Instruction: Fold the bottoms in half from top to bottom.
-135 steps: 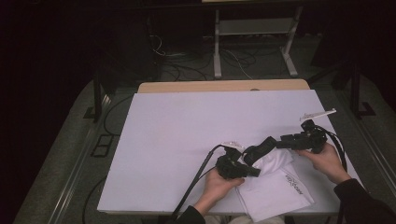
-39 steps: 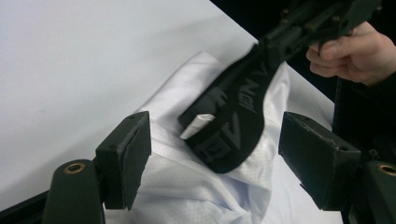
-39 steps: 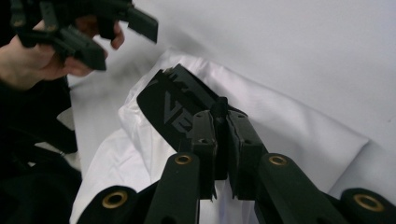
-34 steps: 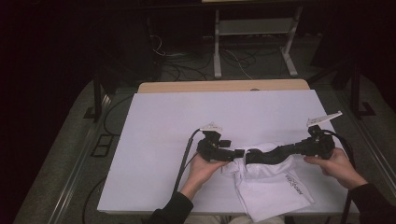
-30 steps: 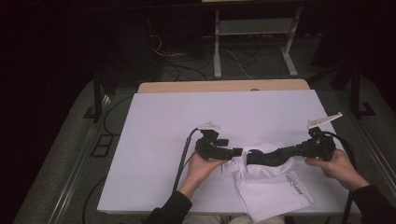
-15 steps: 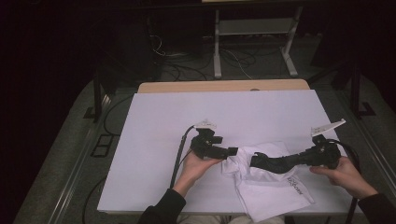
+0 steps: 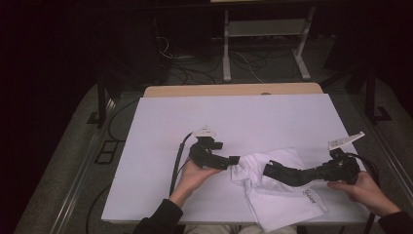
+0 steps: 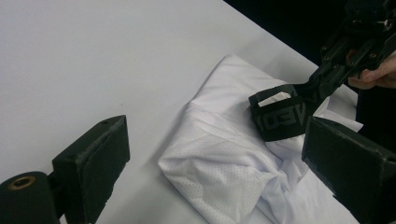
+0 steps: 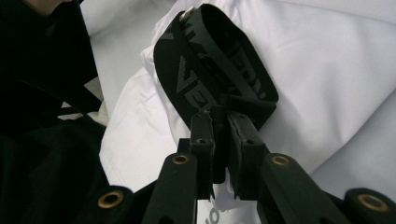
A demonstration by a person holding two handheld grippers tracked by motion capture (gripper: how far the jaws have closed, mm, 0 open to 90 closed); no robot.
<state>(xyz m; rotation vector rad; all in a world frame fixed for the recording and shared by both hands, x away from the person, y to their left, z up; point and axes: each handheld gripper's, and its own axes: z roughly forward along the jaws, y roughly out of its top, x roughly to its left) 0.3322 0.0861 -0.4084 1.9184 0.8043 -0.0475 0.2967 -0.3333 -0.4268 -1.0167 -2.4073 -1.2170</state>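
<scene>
A white mesh garment (image 7: pixel 285 201) lies crumpled on the near right part of the white table (image 7: pixel 234 117). It has a black elastic band (image 9: pixel 210 60) with grey lettering. My right gripper (image 9: pixel 219 122) is shut on that band and holds it up off the cloth; it reaches in from the right (image 7: pixel 271 170). At the garment's left edge my left gripper (image 7: pixel 234 160) is open. In the left gripper view its jaws (image 8: pixel 219 168) stand wide apart with the white cloth (image 8: pixel 219 158) lying just ahead of them, and the band (image 8: pixel 280 116) is beyond.
The table's near edge (image 7: pixel 195 218) runs just below both hands. A wooden strip (image 7: pixel 234 89) borders the far edge. On the dark floor behind are cables and a white stand (image 7: pixel 265 39). Bare white tabletop stretches to the left and far side.
Both hands have drawn apart: the left gripper moved left to the garment's edge, and the right gripper pulled back to the right with the band. The cloth has spread leftward.
</scene>
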